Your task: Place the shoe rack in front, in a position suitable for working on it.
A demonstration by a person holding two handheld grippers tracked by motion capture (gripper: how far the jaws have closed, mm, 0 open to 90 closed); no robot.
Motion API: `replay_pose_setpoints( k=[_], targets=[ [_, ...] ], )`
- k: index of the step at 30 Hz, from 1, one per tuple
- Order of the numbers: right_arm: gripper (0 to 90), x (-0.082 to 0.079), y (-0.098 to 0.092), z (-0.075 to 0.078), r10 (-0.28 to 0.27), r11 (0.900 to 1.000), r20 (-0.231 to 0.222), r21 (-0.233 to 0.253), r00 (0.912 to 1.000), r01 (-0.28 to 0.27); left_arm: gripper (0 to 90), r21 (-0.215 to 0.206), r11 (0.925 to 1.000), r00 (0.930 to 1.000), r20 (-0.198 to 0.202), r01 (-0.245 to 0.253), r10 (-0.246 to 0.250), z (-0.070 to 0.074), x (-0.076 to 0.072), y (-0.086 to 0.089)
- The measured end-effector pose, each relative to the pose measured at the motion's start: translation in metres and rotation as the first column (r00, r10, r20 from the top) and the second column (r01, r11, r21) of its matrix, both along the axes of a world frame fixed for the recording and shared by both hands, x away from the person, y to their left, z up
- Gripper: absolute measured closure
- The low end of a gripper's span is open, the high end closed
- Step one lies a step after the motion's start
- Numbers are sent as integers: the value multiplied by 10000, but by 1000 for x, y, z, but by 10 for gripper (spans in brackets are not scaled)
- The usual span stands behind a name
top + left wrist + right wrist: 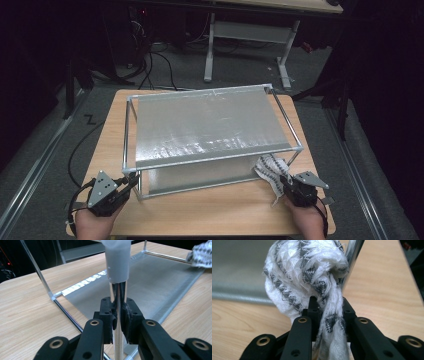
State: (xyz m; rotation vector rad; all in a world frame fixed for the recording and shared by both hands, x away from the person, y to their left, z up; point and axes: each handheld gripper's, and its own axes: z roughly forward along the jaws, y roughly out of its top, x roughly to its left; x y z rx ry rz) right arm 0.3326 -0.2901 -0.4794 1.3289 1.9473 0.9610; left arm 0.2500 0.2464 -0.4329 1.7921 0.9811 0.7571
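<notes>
Wooden table (200,210), with a metal-tube rack (129,131) standing on it: two grey mesh shelves, upper one (210,125) bare. Left gripper (131,181) is clamped on the rack's near-left upright post (119,322), thin shiny tube under a translucent sleeve. Right gripper (284,181) pinches a bunched white-and-black woven cloth (272,167), fuzzy with frayed edges, at the rack's near-right corner, pressed against that post (352,257), resting on the tabletop. Far side: desk legs (209,50) and cables (150,65) on the floor.
</notes>
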Motion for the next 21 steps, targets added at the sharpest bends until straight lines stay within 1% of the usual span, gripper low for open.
replay_pose_setpoints(
  k=[3, 5, 8, 10, 13, 18, 21],
  targets=[
    [763, 2, 2, -9, -45, 10000, -372, -51, 9993, 43, 790, -72, 10000, 10000, -15, -7, 7, 0, 0, 0],
    [764, 5, 4, -15, -11, 9998, -585, -194, 9983, 0, 791, -57, 10000, 10000, -25, -27, 27, 0, 0, 0],
    [765, 6, 7, -19, 70, 9994, -745, -336, 9972, -95, 790, -28, 10000, 10000, -37, -54, 54, 0, 0, 0],
    [766, 6, 7, -20, 135, 9989, -727, -436, 9973, -167, 790, -13, 10000, 10000, -21, -49, 49, 0, 0, 0],
    [770, 5, 8, -17, 47, 9996, -617, -265, 9981, -63, 790, 15, 10000, 10000, 8, -54, 54, 0, 0, 0],
    [770, 3, 5, -8, -55, 10000, -215, 38, 9998, 56, 789, 45, 10000, 10000, 27, -78, 78, 0, 0, -1],
    [770, 1, 3, -2, -84, 9999, 58, 118, 9999, 83, 789, 52, 10000, 10000, 39, -67, 66, 0, 0, -1]
  ],
)
